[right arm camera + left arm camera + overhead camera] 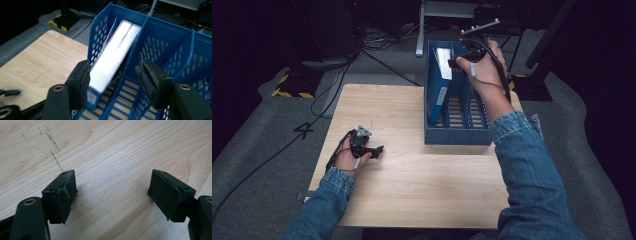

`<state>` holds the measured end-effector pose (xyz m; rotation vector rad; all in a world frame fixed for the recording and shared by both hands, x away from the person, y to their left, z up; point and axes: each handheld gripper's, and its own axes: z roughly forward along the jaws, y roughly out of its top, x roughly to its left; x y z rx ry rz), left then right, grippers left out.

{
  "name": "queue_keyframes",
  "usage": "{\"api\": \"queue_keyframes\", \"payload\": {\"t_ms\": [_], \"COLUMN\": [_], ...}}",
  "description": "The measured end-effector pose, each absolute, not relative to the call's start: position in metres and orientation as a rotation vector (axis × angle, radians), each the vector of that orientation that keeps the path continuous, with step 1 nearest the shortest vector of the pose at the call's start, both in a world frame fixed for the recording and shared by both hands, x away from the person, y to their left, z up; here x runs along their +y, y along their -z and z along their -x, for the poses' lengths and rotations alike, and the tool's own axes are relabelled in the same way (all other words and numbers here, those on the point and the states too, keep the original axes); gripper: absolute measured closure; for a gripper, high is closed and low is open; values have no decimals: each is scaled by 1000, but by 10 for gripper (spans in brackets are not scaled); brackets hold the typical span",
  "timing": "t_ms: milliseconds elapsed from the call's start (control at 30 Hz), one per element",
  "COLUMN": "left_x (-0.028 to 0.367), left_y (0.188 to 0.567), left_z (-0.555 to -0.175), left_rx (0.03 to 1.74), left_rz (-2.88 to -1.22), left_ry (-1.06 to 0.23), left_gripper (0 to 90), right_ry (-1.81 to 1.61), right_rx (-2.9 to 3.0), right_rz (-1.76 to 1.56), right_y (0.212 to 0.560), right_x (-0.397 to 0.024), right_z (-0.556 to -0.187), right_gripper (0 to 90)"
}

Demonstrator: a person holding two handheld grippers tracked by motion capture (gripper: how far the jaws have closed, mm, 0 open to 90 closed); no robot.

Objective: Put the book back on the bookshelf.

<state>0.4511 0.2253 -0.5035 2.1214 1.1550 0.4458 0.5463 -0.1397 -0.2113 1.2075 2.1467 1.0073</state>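
A blue slotted file rack [457, 136] stands on the right part of the wooden table [412, 175]. A blue book with a white page edge [443, 62] stands tilted in its leftmost compartment. In the right gripper view the book [110, 60] leans against the rack's left wall [98, 32]. My right gripper [458, 53] hovers over the far end of the rack, open. Its jaws [113, 68] stand apart above the book and do not press on it. My left gripper [374, 151] rests low over the table at the left, open [112, 182], with bare wood between its pads.
The rack's middle and right compartments [172, 55] hold nothing that I can see. Pencil marks [53, 155] cross the wood near the left gripper. Beyond the table lie grey floor, cables [382, 62] and a yellow-black striped base [292, 85].
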Motion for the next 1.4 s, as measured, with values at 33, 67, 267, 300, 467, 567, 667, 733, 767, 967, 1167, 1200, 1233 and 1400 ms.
{"api": "queue_keyframes", "payload": {"t_ms": [33,67,267,300,467,567,667,733,767,967,1167,1200,1233,1400], "left_x": [225,225,226,226,225,225,225,225,225,225,225,225,225,226], "left_y": [503,504,504,503,503,504,503,503,503,504,504,504,504,504], "left_z": [-451,-451,-451,-451,-451,-451,-451,-451,-451,-448,-443,-442,-441,-440], "left_rx": [1155,1155,1155,1154,1154,1155,1154,1153,1153,1142,1151,1152,1151,1148], "left_rz": [-2121,-2120,-2115,-2121,-2121,-2118,-2120,-2121,-2122,-2122,-2115,-2116,-2112,-2122], "left_ry": [-446,-445,-435,-440,-446,-443,-444,-445,-445,-440,-440,-439,-438,-442], "left_gripper": [226,226,226,226,225,224,224,224,224,226,225,225,226,226], "right_ry": [-1020,-1041,-1082,-1086,-1074,-1088,-1086,-1081,-1081,-1064,-1046,-1041,-1034,-1065], "right_rx": [2149,2157,2199,2201,2207,2225,2239,2248,2252,2260,2278,2276,2268,2292], "right_rz": [-1206,-1200,-1122,-1117,-1096,-1093,-1087,-1079,-1078,-1088,-1127,-1132,-1112,-1113], "right_y": [211,212,218,220,228,237,246,255,259,289,319,324,333,356], "right_x": [-144,-152,-181,-186,-214,-231,-244,-253,-258,-282,-298,-300,-302,-302], "right_z": [-543,-537,-512,-509,-491,-480,-473,-467,-465,-453,-447,-445,-441,-431], "right_gripper": [434,433,431,431,428,426,424,424,421,404,390,390,388,384]}}
